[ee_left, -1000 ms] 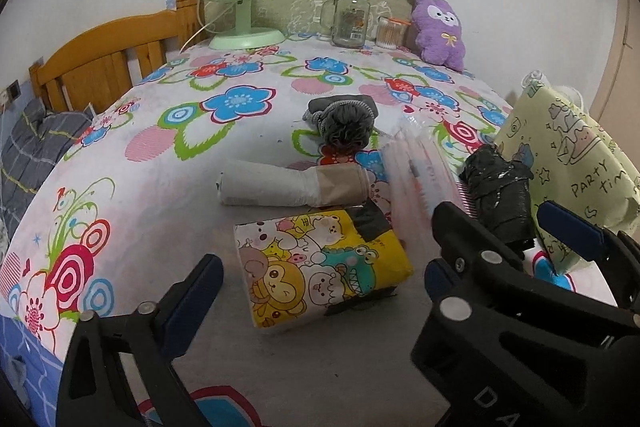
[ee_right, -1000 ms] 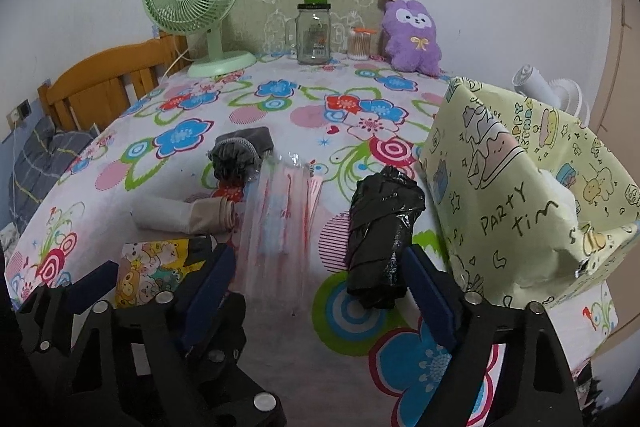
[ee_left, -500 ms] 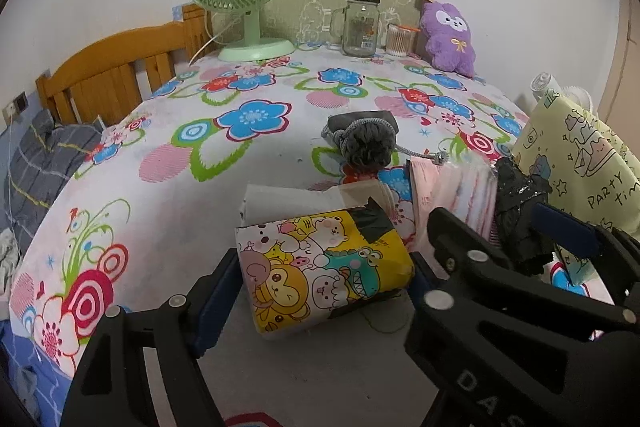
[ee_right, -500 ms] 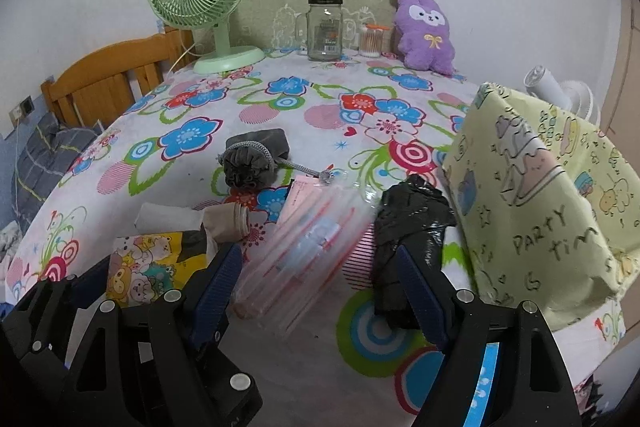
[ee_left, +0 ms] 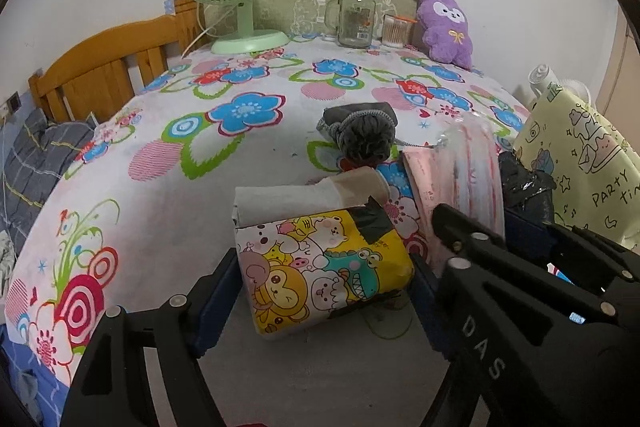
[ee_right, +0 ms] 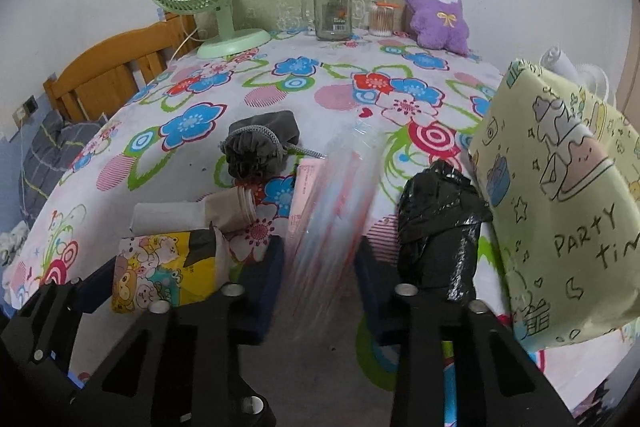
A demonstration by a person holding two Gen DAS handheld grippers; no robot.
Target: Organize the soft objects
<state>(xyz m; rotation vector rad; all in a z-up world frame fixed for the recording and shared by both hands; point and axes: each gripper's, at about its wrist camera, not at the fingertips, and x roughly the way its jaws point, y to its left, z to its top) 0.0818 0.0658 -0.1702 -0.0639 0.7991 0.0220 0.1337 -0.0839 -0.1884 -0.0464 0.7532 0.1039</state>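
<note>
Through the left wrist camera, the left gripper [ee_left: 320, 291] is straddling the cartoon tissue pack [ee_left: 320, 267] at lower centre, fingers apart with pads at its two short ends; whether they are pressing, I cannot tell. The pack's long axis is running left to right across the opening.

Through the right wrist camera, the right gripper [ee_right: 320, 283] is clamping the clear mask packet [ee_right: 332, 203] at bottom centre, its length pointing up-frame. The party bag [ee_right: 560, 195] is standing just right, nearer this hand.
</note>
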